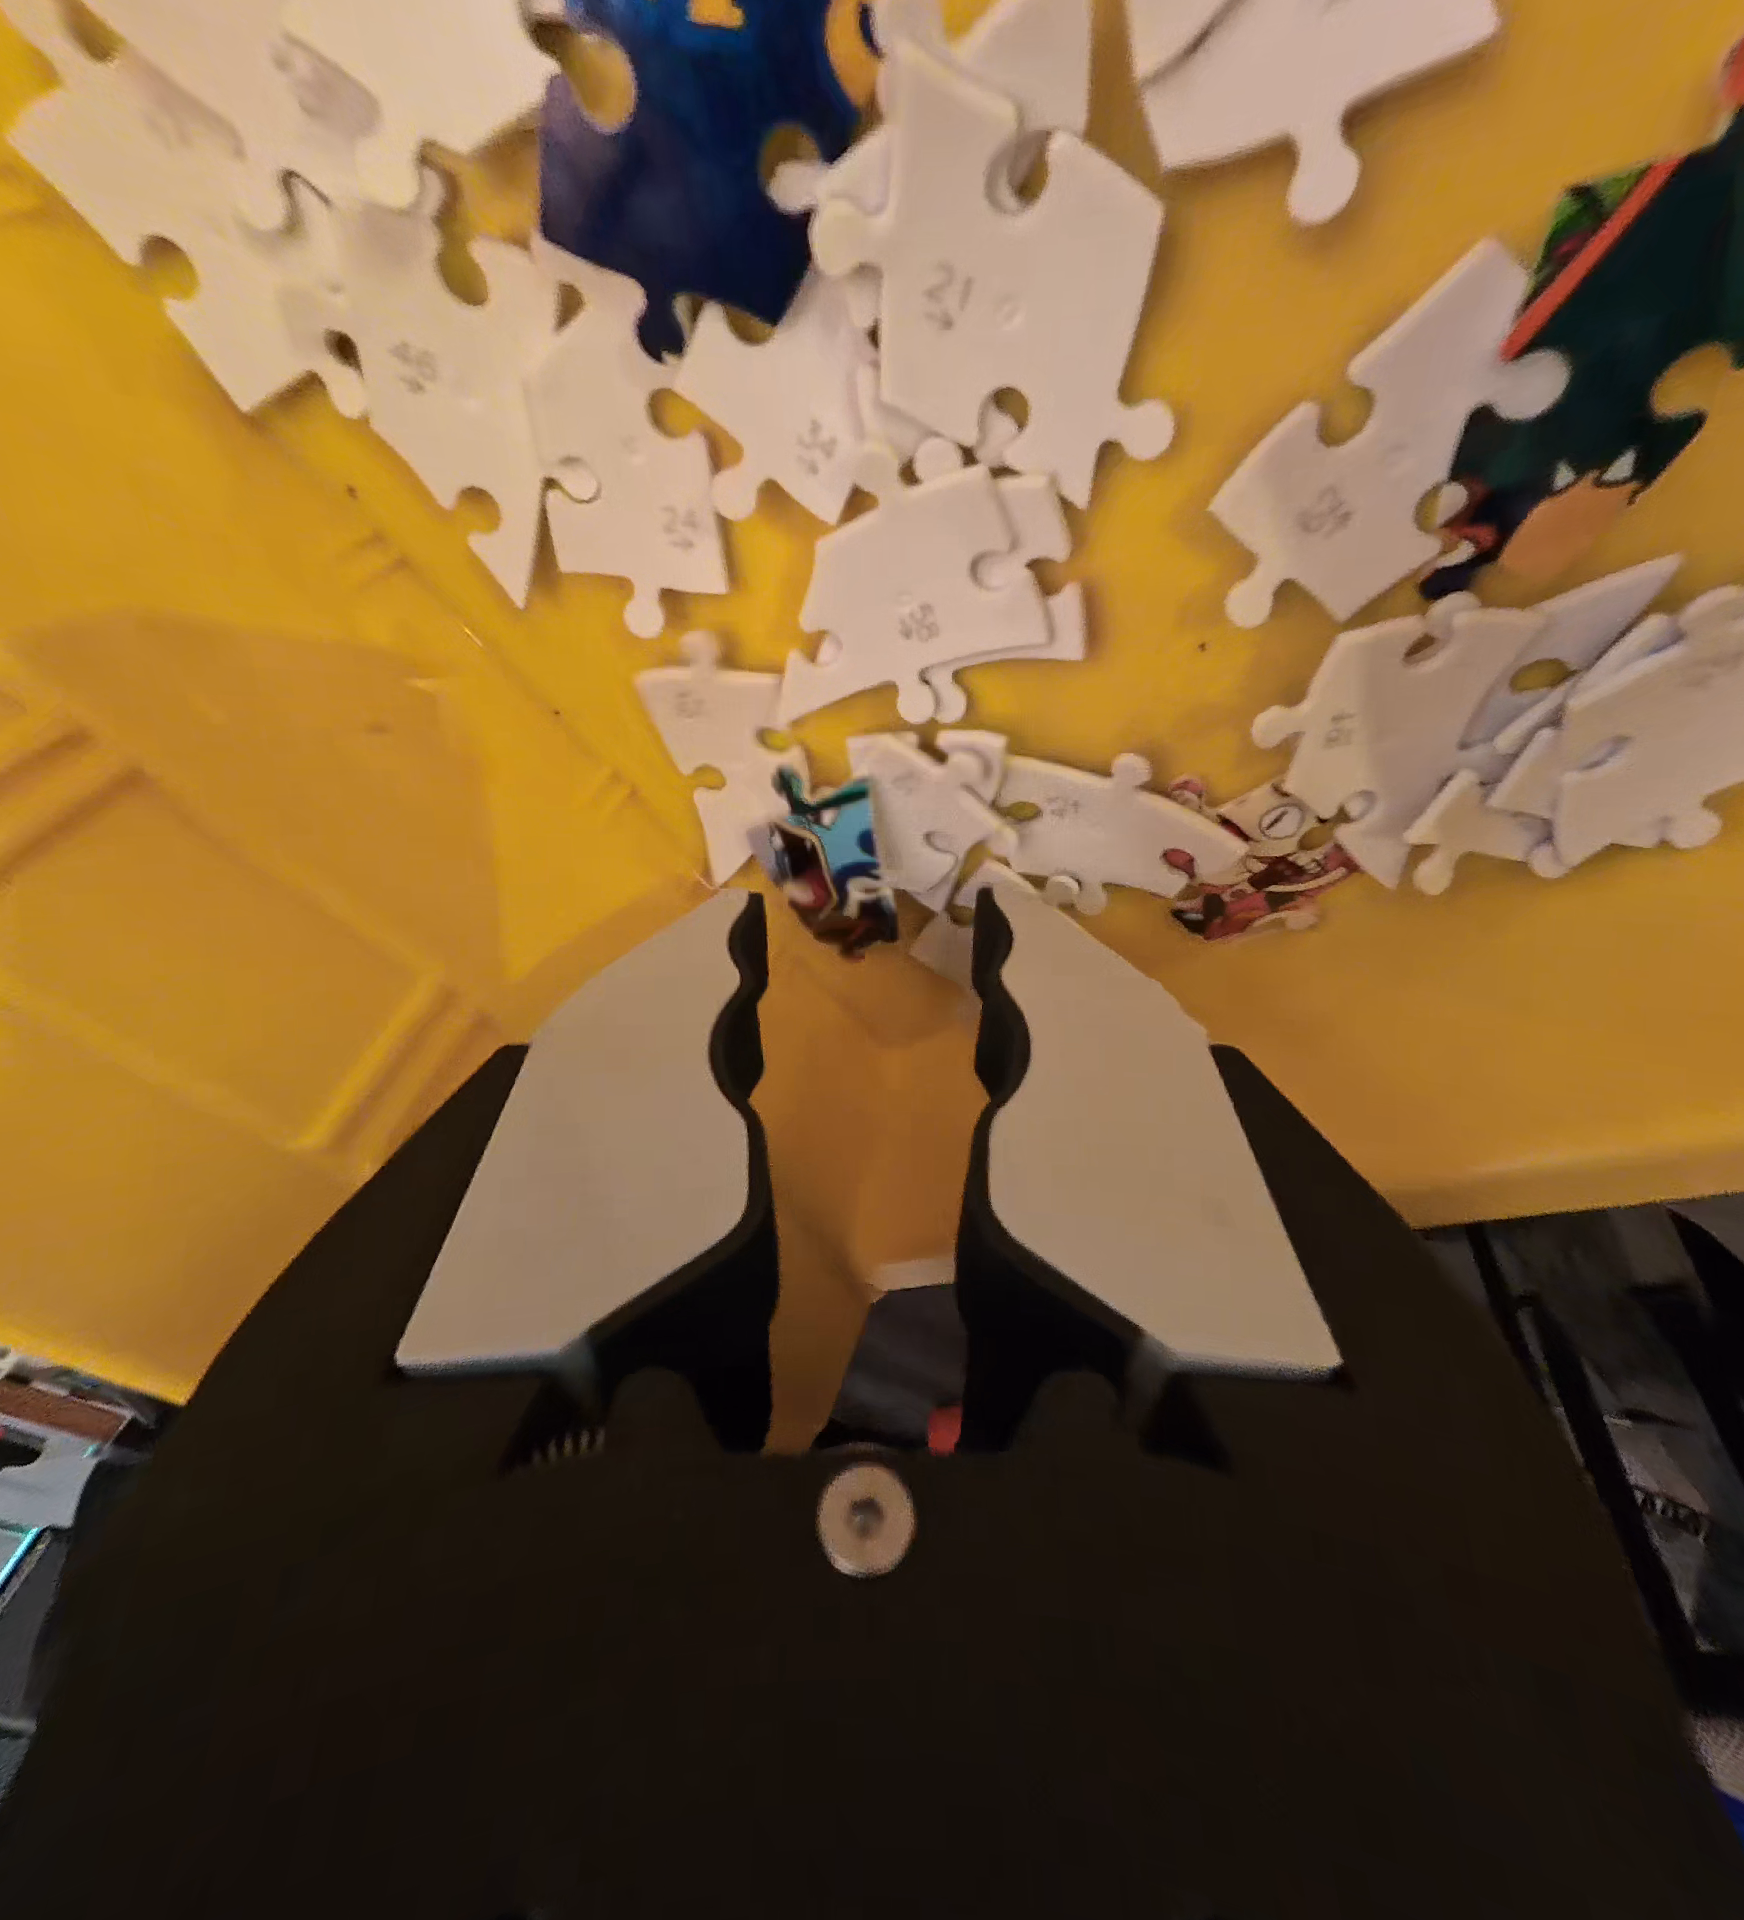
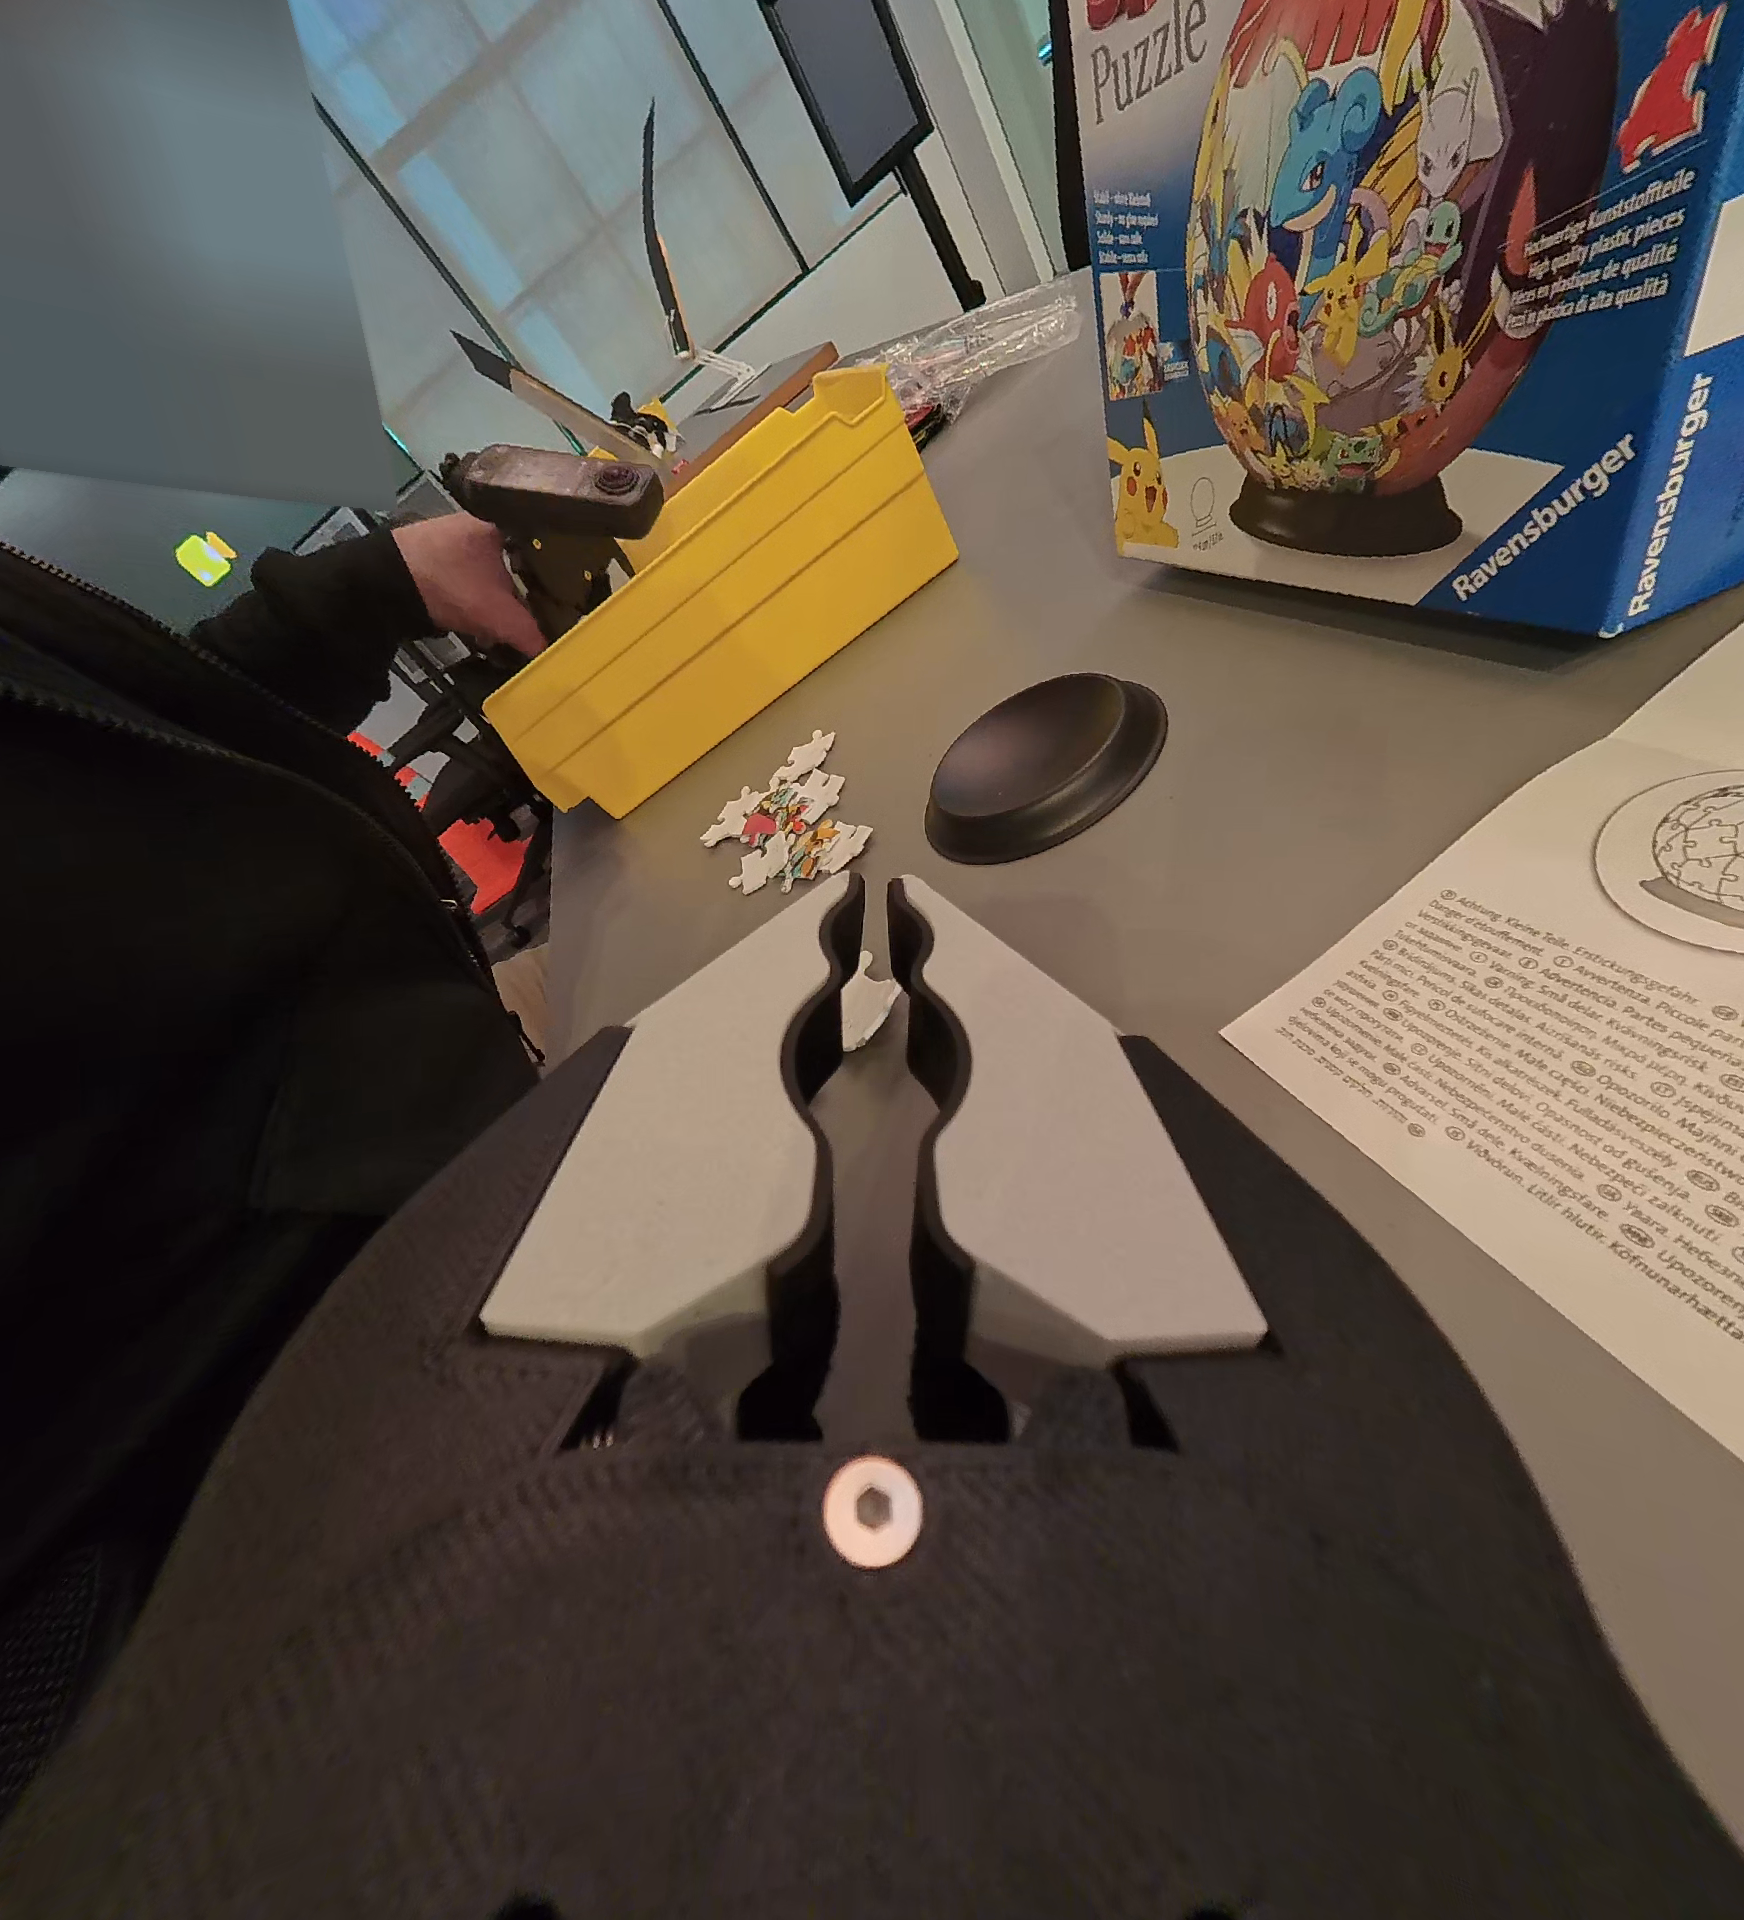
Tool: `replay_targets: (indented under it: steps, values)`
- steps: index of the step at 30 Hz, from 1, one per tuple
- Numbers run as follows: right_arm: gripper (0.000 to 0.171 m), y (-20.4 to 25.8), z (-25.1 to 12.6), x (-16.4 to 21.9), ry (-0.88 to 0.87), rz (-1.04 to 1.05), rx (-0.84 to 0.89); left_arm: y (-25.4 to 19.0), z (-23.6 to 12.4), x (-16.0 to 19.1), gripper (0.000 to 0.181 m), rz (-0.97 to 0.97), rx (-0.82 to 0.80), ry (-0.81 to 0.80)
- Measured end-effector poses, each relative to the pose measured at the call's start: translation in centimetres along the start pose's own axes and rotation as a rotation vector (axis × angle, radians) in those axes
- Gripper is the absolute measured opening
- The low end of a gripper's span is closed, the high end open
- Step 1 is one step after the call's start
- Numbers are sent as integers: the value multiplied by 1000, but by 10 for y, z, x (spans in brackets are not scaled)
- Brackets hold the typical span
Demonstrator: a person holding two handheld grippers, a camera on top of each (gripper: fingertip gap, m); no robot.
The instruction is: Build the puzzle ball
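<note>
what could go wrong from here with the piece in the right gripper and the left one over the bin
The right gripper pinches a white puzzle piece by a thin edge, so it may slip or twist. The left gripper is open over overlapping pieces in the yellow bin, so it may grab two or flick one out.

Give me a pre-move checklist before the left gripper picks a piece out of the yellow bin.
1. Left gripper jaws apart and empty: ok.
2. Target within reach: ok, a small colourful piece lies just ahead of the tips in the yellow bin.
3. Target free of neighbours: not ok, white pieces crowd and overlap it.
4. Right gripper holds its white piece: ok, the piece sits between nearly closed jaws.
5. Joined cluster ready on the table: ok, beside the black stand.
6. Whether the target fits the cluster: cannot tell.
</note>
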State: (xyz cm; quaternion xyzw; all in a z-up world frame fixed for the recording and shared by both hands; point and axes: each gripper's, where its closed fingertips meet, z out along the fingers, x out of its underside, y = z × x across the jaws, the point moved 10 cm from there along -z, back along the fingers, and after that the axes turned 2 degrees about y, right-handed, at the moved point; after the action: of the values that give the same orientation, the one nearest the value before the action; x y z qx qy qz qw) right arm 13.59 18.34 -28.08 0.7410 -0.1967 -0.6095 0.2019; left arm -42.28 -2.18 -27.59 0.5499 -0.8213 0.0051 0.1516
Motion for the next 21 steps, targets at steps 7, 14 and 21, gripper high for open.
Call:
replay_targets:
  steps: [7, 14, 21]
  values:
    - [3, 0, 0, 0, -4, 0, -1, 3, 1, -1, 19, -11, 28, -44]
    - [3, 0, -1, 0, -6, -1, -2, 10, -32, 2, 19, -86, 181, -357]
    - [3, 0, -1, 0, -8, -1, -4, 26, -70, 20, 18, -150, 669, -1138]
